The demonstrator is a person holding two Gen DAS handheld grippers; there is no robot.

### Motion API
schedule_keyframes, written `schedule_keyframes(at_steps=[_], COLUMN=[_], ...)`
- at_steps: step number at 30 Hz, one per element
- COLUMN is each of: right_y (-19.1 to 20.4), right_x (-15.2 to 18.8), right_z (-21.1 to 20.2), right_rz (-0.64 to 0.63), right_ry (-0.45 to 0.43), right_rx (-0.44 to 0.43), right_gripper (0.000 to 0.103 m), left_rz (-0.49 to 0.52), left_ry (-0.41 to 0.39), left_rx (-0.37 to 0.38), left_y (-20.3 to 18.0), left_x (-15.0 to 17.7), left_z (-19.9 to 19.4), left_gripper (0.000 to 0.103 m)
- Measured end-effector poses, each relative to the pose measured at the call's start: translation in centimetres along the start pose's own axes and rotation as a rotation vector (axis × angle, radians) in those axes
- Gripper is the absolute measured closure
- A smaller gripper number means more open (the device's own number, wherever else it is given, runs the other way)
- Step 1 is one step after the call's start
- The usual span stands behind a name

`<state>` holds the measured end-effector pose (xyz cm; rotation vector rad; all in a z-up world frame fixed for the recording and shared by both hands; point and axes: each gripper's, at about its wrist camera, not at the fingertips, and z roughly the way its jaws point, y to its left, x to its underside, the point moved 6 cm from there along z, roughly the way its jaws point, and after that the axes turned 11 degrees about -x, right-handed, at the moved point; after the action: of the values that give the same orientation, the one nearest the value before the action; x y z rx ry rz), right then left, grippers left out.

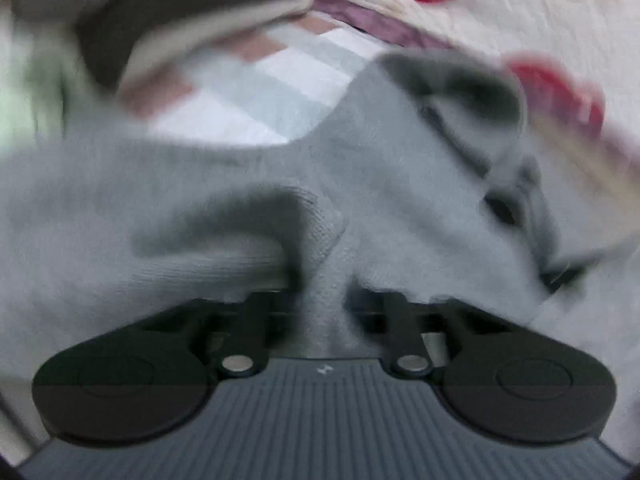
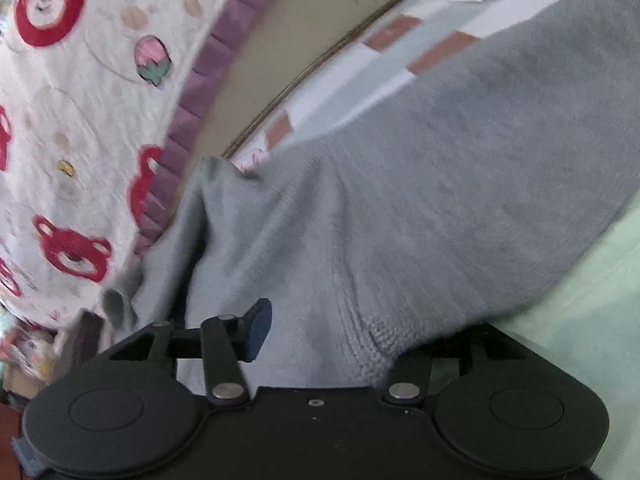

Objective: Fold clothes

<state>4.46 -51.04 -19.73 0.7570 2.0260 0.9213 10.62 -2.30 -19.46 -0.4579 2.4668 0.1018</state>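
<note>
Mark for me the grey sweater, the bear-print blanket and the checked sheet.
grey sweater point(image 2: 460, 184): right wrist view, on its broad knit panel.
bear-print blanket point(image 2: 80, 120): right wrist view, on the white area between the red bears.
checked sheet point(image 1: 256, 92): left wrist view, on the pale squares beyond the sweater.

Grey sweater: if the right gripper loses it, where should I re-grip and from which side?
Take the grey knit sweater at the thick ribbed edge bunched just ahead of the right gripper, coming straight in from the near side along the fingers. That doubled rib looks firmer than the loose flap toward the bear-print blanket.
</note>
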Motion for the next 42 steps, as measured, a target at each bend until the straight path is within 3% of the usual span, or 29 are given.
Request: schedule_keyframes(at_steps=[1, 2, 3, 11, 16, 21, 23, 25, 28, 29, 32, 38, 42], right_y=[-0.1, -0.3, -0.2, 7.5, 11.2, 12.6, 12.3, 11.1, 7.4, 5.9, 3.0, 3.3, 3.1], right_x=[-0.3, -0.8, -1.3, -3.6, -4.6, -3.1, -1.4, 1.2, 5.0, 6.2, 8.2, 9.9, 9.2], right_z=[0.3, 0.4, 0.3, -7.3, -11.4, -16.9, -19.6, -22.3, -23.7, -23.3, -21.8, -17.9, -19.4], right_rz=[0.025, 0.063, 0.078, -0.082, -0.158, -0.219, -0.226, -0.243, -0.319, -0.331, -0.288, -0.456, -0.479], right_ry=[-0.01, -0.014, -0.016, -0.183, -0.232, -0.209, -0.196, -0.179, -0.082, -0.036, 0.011, 0.165, 0.218], right_rx=[-0.024, -0.027, -0.031, -0.234, -0.272, -0.255, -0.244, -0.199, -0.022, 0.044, 0.114, 0.258, 0.359], right_gripper=[0.051, 0.067, 0.095, 0.096, 0.096, 0.096, 0.096, 0.096, 0.096, 0.096, 0.096, 0.095, 0.08], left_rz=[-0.016, -0.034, -0.034, 0.046, 0.064, 0.076, 0.12, 0.188, 0.225, 0.239, 0.284, 0.313, 0.332], left_ry=[-0.008, -0.016, -0.04, -0.227, -0.269, -0.266, -0.212, -0.107, 0.078, 0.077, 0.048, 0.074, 0.088], left_rx=[0.015, 0.034, 0.045, 0.16, 0.226, 0.252, 0.262, 0.262, 0.221, 0.217, 0.213, 0.177, 0.188], left_y=[0.3, 0.6, 0.9, 1.8, 2.8, 5.6, 6.7, 7.3, 7.9, 7.8, 7.1, 6.7, 7.3], left_x=[-0.3, -0.7, -1.3, -5.0, -5.7, -2.1, 0.6, 3.7, 7.8, 8.0, 7.6, 7.8, 7.4], left_z=[-0.6, -1.3, -2.1, -10.2, -14.2, -19.5, -20.7, -20.2, -17.0, -16.9, -17.3, -16.9, -18.3], left_gripper=[0.09, 0.091, 0.091, 0.091, 0.092, 0.094, 0.094, 0.093, 0.093, 0.093, 0.092, 0.086, 0.079])
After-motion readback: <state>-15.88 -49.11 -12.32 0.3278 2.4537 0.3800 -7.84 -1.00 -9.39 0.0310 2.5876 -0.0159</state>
